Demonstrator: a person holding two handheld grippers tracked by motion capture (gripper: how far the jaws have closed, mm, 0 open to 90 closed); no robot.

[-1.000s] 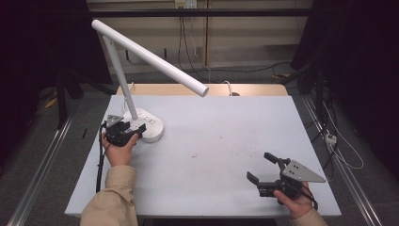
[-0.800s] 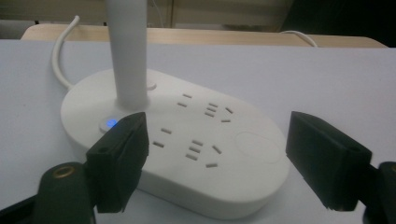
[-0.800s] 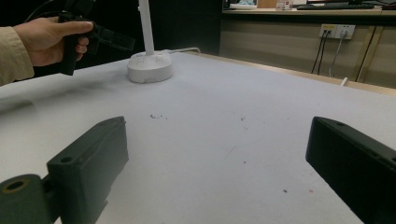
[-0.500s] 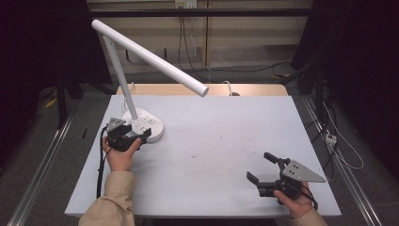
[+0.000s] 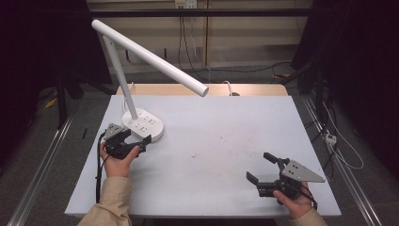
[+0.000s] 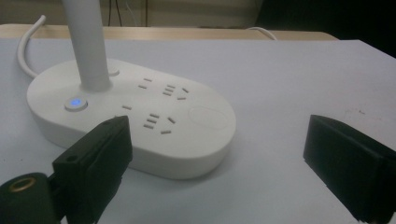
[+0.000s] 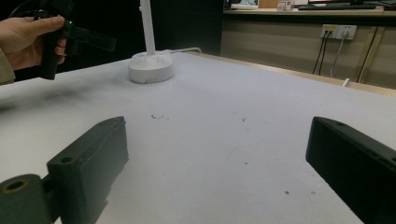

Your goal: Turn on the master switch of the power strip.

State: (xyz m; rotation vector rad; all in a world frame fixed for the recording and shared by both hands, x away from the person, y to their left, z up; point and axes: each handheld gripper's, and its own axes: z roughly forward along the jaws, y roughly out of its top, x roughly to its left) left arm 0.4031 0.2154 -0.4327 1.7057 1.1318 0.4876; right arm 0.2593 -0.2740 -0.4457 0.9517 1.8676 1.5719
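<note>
The left tool [image 5: 136, 137], jaws just widened, faces the lamp base [image 5: 143, 126].

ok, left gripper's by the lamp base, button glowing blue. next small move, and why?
Probably ease the left gripper further back from the lamp base. Its jaws have just been opening with nothing between them, one jaw sits close to the base's near edge, and the round button glows blue, so the press looks done.
</note>
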